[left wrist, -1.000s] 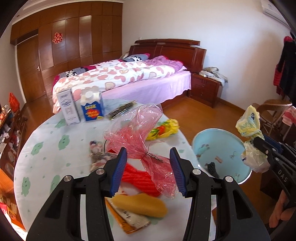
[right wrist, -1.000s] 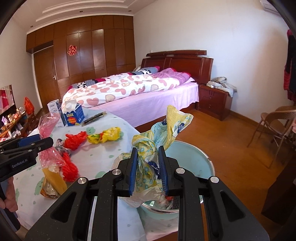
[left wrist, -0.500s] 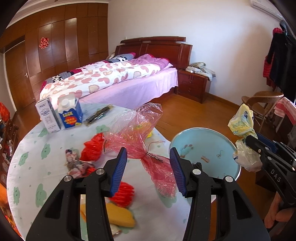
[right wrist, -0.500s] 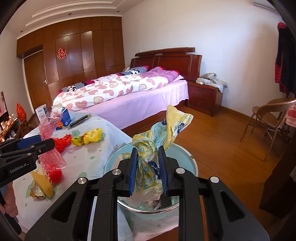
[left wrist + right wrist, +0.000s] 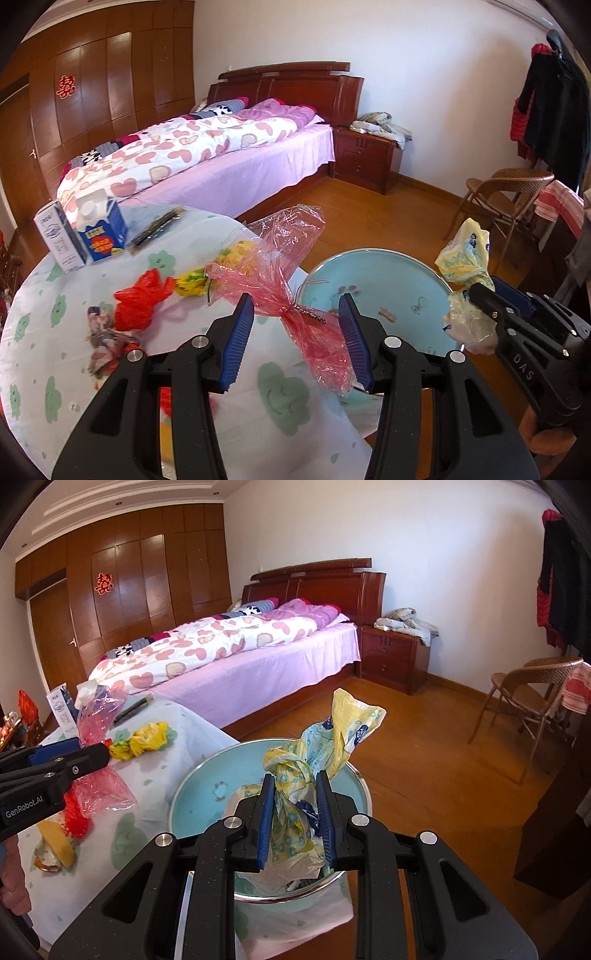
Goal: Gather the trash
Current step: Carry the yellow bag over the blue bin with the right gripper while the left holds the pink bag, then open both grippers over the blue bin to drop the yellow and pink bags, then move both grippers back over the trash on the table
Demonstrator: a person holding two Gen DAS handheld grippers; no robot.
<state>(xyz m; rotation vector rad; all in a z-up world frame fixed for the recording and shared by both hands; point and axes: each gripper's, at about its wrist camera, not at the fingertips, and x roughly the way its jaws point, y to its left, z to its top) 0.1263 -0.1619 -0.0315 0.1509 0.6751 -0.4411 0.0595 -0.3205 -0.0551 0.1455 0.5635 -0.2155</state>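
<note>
Both claws loaded beside the basin.

My right gripper [image 5: 295,812] clamps the yellow-blue bag [image 5: 314,760] over the blue basin [image 5: 207,779]; my left gripper [image 5: 297,339] seems to pinch the pink cellophane wrapper [image 5: 280,273], contact unclear.

Tabletop [image 5: 110,373]: at left, with the light-blue round metal basin [image 5: 388,295] just off its right edge.
Far left of tabletop: white carton [image 5: 59,236] and blue-and-white milk carton [image 5: 101,232] side by side.
Middle: crumpled red plastic bag [image 5: 142,302] left of the crumpled yellow wrapper [image 5: 199,280].
Left claw [image 5: 295,332]: pink cellophane wrapper [image 5: 284,273], over the tabletop's right edge.
Right claw [image 5: 293,812]: yellow-and-blue printed plastic bag [image 5: 325,753], above the basin.
Behind: bed [image 5: 207,155].
</note>
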